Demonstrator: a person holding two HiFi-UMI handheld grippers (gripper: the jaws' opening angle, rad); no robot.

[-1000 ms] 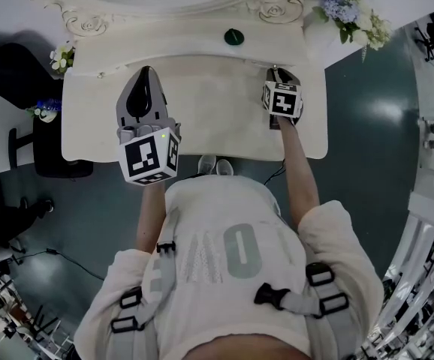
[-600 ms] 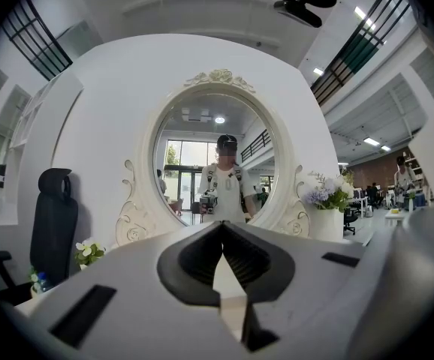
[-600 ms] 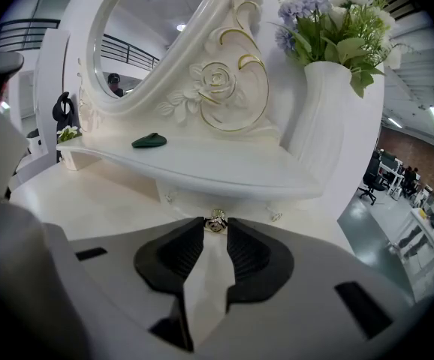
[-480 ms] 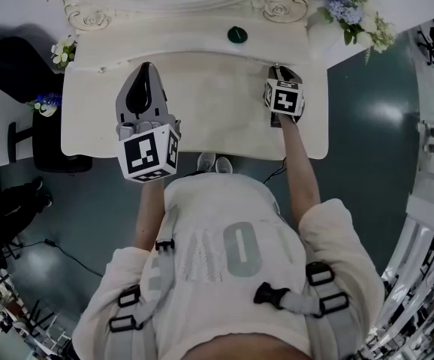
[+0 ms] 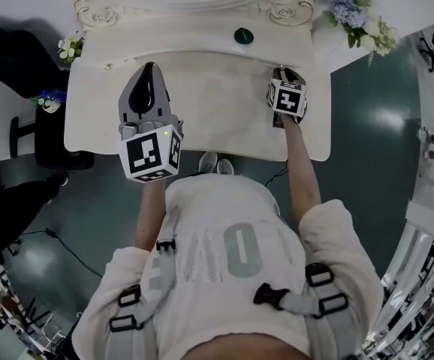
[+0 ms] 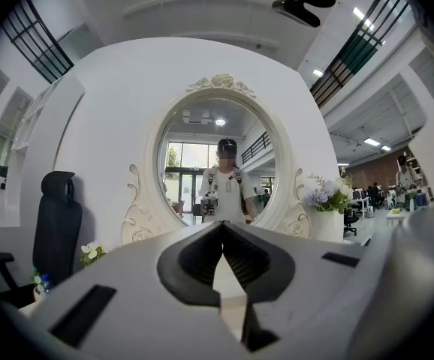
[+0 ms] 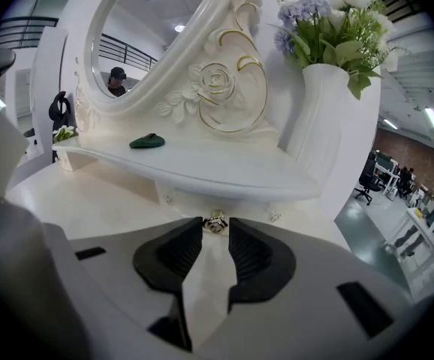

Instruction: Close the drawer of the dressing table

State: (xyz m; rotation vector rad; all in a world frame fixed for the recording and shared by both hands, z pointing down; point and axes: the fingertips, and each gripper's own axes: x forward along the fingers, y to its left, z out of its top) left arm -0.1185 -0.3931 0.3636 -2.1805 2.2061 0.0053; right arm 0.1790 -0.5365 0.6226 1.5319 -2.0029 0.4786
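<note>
The white dressing table [image 5: 217, 115] has a small drawer [image 7: 191, 205] under its raised shelf, its front flush with the frame. My right gripper [image 7: 216, 228] points down at the drawer's shiny metal knob [image 7: 216, 221], which sits between the fingertips. Its jaws have just been opening a little and stand narrowly apart around the knob. In the head view the right gripper [image 5: 281, 72] is at the table's back right. My left gripper [image 5: 149, 70] hovers level over the left of the tabletop. In its own view the left gripper [image 6: 222, 225] is shut and holds nothing.
A dark green item [image 5: 244, 35] lies on the shelf below the oval mirror [image 6: 217, 156]. A white vase of flowers [image 7: 323, 118] stands at the shelf's right end. A black chair [image 6: 55, 223] stands left of the table. Small flowers [image 5: 70, 49] sit at the shelf's left end.
The head view has shifted slightly. Both grippers keep their places over the table.
</note>
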